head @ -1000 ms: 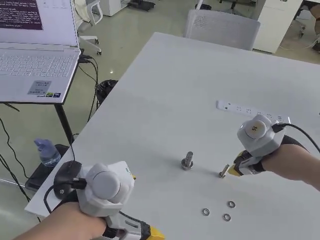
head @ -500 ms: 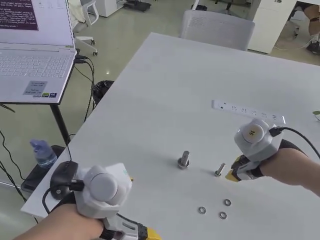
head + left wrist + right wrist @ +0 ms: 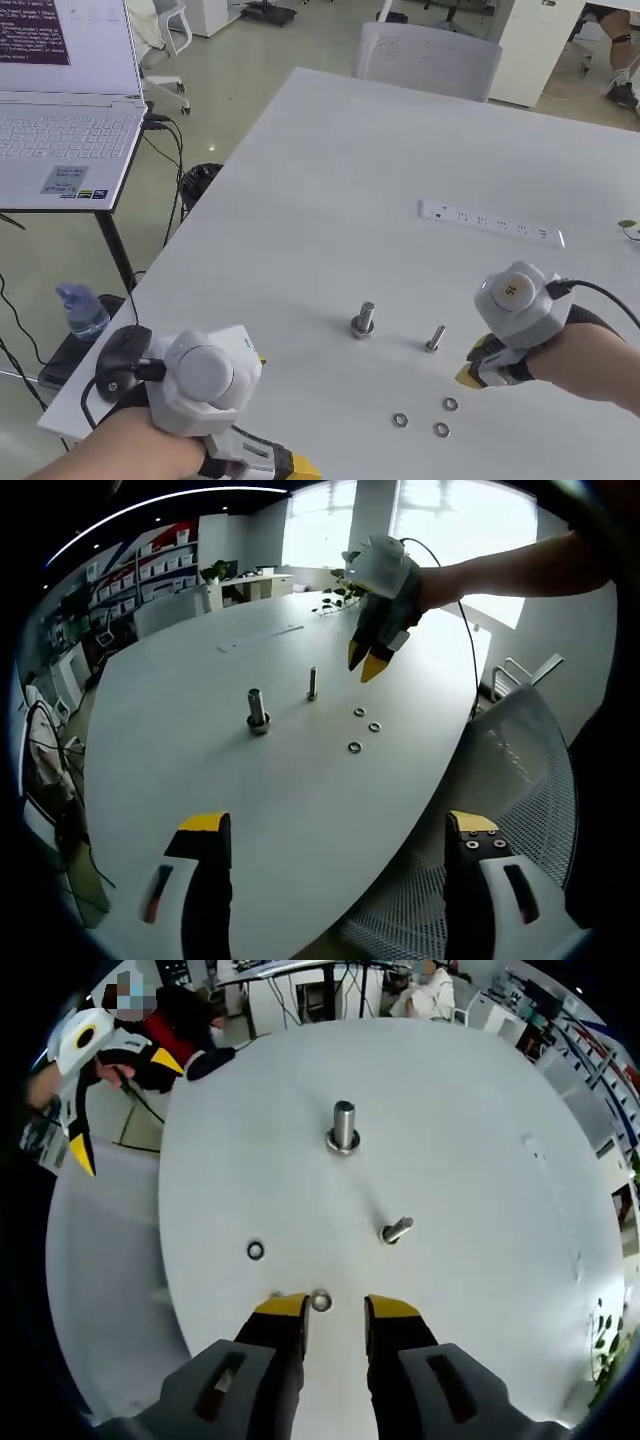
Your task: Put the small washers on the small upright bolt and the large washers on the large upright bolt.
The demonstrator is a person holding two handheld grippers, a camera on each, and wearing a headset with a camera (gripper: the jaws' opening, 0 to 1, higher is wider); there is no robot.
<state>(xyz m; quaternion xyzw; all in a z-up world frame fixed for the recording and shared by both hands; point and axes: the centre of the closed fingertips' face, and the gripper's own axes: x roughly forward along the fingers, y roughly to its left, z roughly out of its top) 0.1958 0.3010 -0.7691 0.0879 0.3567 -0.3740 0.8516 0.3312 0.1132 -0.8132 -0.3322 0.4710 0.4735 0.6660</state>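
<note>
A person's right gripper [image 3: 468, 378] hangs over loose washers [image 3: 441, 430] on a white surface [image 3: 330, 180].
Its jaws stand narrowly parted and grip nothing, with one washer [image 3: 320, 1301] lying flat between their tips. The three washers lie at 5 o'clock from the large bolt [image 3: 363, 320], and the small bolt [image 3: 435, 338] stands at its 3 o'clock. The left gripper [image 3: 337, 822], jaws wide apart and empty, sits at 7 o'clock by the surface's edge.

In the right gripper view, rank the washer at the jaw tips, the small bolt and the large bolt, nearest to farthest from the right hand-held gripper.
1. Washer: on the table right at the tips of the right hand-held gripper.
2. Small bolt: ahead, slightly to the view's right.
3. Large bolt: farthest, straight ahead.
</note>
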